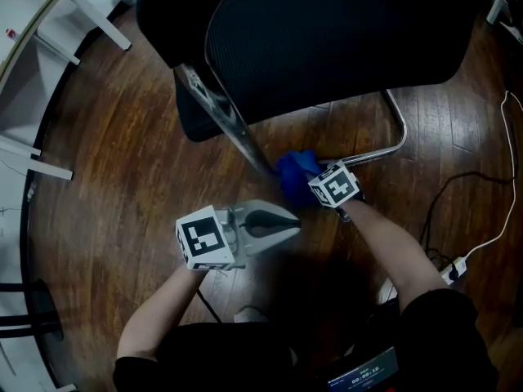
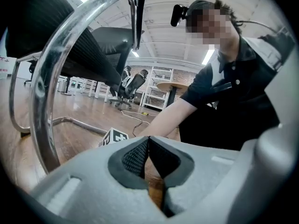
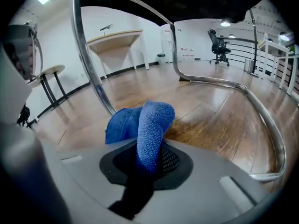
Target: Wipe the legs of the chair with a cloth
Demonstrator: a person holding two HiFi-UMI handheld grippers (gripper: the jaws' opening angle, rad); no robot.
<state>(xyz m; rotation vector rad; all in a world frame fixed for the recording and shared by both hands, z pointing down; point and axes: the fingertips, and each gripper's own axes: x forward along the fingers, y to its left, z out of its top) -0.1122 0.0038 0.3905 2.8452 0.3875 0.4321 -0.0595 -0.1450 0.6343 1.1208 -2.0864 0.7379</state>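
Left gripper nearest, low and just left of the chair's slanted chrome leg. Jaws closed tight on each other, nothing between them. It touches neither leg nor seat.

Chrome leg: runs down from under the black chair to the wooden floor, then bends into a floor rail going off to the right.

Blue cloth: at the foot of that leg, on its right side. Bunched in a lump. Whether it presses the tube or sits just beside it, cannot tell.

Right gripper: right of the leg, jaws clamped on one fold of the cloth, with most of the fabric loose ahead of the tips.

Risks, as judged:
- Grip is on a narrow fold, so dragging along the tube could pull the cloth out of the jaws.
- The lump may ride on one side of the tube only, leaving the far side unwiped.
- Nothing braces the chair, so a firm stroke could shove the frame across the smooth floor.
- White cable lies well right of the leg and would be a snag only if the chair slides that way.
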